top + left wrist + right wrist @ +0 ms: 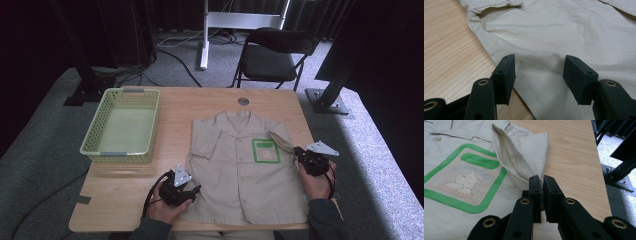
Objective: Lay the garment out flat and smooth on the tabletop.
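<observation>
Black jaws of the right gripper point(541, 195) are clamped on the sleeve point(524, 155) of the beige shirt point(240, 165), lifted and folded toward the green pocket patch point(466, 180) at frame left. Left gripper point(539, 75), jaws wide apart, hovers over the shirt's lower left hem, gripping nothing.

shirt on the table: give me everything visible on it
Beige short-sleeved cotton-looking shirt lies front-up, buttoned, flat on the wooden table, collar away from the person. Green-bordered mesh chest patch. Its sleeve is lifted and folded inward, pinched by the right hand-held gripper. The open left hand-held gripper straddles the opposite lower edge.
</observation>
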The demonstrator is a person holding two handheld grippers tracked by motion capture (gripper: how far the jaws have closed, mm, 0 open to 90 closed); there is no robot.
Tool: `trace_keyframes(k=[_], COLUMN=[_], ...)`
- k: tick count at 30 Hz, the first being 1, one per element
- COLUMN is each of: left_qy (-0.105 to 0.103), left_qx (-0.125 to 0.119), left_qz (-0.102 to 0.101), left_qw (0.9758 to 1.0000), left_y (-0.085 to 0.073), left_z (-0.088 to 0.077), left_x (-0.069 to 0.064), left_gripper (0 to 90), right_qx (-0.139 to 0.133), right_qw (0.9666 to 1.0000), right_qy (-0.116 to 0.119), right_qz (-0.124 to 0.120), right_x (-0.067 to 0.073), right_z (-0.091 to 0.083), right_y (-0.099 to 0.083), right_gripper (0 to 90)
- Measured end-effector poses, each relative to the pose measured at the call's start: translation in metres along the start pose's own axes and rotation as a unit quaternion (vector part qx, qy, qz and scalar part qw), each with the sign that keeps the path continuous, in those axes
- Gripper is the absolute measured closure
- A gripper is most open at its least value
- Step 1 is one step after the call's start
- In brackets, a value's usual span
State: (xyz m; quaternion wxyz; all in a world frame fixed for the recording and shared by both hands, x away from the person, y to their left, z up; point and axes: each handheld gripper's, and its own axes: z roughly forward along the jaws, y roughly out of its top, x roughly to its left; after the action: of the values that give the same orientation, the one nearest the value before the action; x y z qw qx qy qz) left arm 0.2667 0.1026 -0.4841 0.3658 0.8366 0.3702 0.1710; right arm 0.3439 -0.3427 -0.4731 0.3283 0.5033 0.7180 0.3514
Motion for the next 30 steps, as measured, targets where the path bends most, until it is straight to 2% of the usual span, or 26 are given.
trace_keyframes(k=[14, 30], left_qy=[0.0, -0.001], left_qx=[0.001, 0.001], left_qz=[0.0, 0.0], left_qw=[1.0, 1.0], left_y=[0.0, 0.0], left_z=[0.0, 0.0], left_x=[0.0, 0.0], left_gripper=[43.0, 42.7], right_qx=[-0.01, 0.01], right_qw=[0.9996, 0.9989], right_qy=[-0.018, -0.034], right_qz=[0.018, 0.029], right_x=[-0.005, -0.013], right_z=[-0.004, -0.002], right_y=[-0.001, -0.004], right_gripper=[84.8, 84.1])
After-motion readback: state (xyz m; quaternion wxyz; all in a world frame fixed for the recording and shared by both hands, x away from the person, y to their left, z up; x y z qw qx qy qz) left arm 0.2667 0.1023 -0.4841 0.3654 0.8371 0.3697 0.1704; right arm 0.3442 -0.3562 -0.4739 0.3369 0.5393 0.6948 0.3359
